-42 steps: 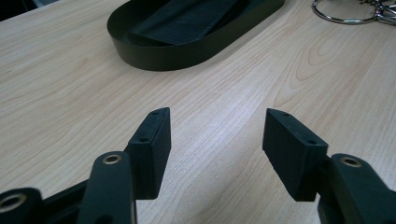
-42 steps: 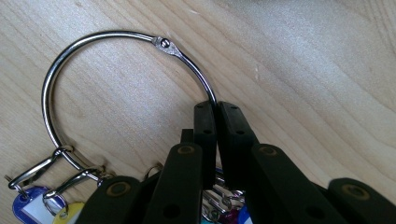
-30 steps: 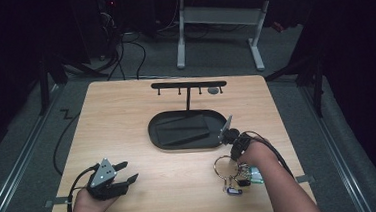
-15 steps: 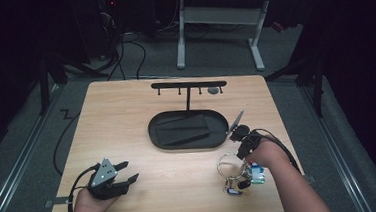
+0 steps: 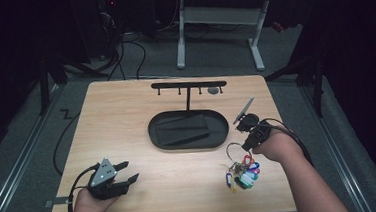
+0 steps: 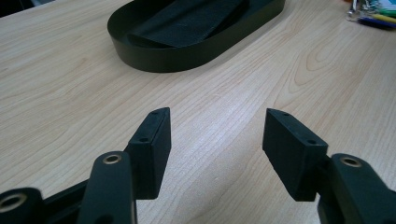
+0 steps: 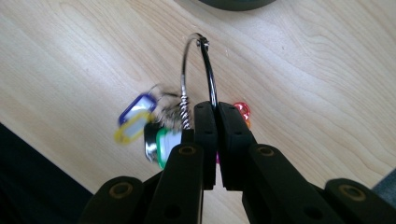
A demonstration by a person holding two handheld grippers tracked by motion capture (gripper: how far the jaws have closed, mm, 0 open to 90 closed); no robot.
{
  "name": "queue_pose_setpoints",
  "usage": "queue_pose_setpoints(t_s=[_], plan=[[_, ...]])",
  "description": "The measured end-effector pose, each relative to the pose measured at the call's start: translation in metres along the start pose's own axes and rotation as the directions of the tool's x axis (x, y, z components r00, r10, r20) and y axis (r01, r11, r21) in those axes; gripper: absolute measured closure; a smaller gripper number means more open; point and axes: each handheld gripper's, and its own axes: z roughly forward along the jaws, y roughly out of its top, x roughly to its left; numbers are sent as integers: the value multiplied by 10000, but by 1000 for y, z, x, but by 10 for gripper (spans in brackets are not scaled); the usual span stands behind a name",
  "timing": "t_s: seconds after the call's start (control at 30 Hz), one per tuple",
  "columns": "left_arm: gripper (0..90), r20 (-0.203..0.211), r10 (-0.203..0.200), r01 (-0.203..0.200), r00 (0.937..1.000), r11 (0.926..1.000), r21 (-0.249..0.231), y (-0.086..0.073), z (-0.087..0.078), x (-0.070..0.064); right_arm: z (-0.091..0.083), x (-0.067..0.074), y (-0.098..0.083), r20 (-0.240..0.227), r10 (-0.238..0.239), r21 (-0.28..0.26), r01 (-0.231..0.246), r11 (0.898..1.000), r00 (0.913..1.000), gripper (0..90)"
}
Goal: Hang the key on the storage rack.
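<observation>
Pinching the big wire ring of the key bunch point(image 7: 198, 74), the right claw point(image 5: 251, 140) is carrying it above the near right part of the tabletop point(image 5: 127, 120). In the right gripper view its two jaws are pressed together on the wire, the loop is standing up past the jaw tips, and the coloured tags point(image 7: 135, 119) and keys are hanging blurred beside and below them. In the high view the tags point(image 5: 243, 175) are dangling just under the right hand point(image 5: 274, 145), close over the wood; whether they are clear of it is hard to tell.

The black hook rack point(image 5: 188, 86) is standing at the far middle of the tabletop, its bar running left to right with small pegs hanging beneath, and the oval black tray point(image 5: 158, 143) is sitting at its foot. From the right claw, the rack is lying ahead and to the left, beyond the tray's right end. My judgement is that the work in hand is hanging the ring on a peg, so what matters is that the loop's open plane is turning to face a peg tip while the bunch is hanging free below.

The left claw point(image 5: 123, 173) is resting at the near left, jaws spread with nothing between them, pointing toward the tray point(image 6: 154, 60). The right hand is plainly the nearer one to the rack's right-hand pegs.
</observation>
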Motion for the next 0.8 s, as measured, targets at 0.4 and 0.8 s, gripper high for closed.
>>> queue_pose_setpoints(t_s=[0.4, 0.8], plan=[[425, 94, 45, -46, 9999, 10000, 72, 0, 2, 0, -34, 2, 8, -87, -77, -153, 76, 9999, 9999, 879], [424, 154, 75, -77, 9999, 9999, 132, 0, 3, 0, -65, -3, 19, 170, 51, -418, -44, 9991, 9998, 879]])
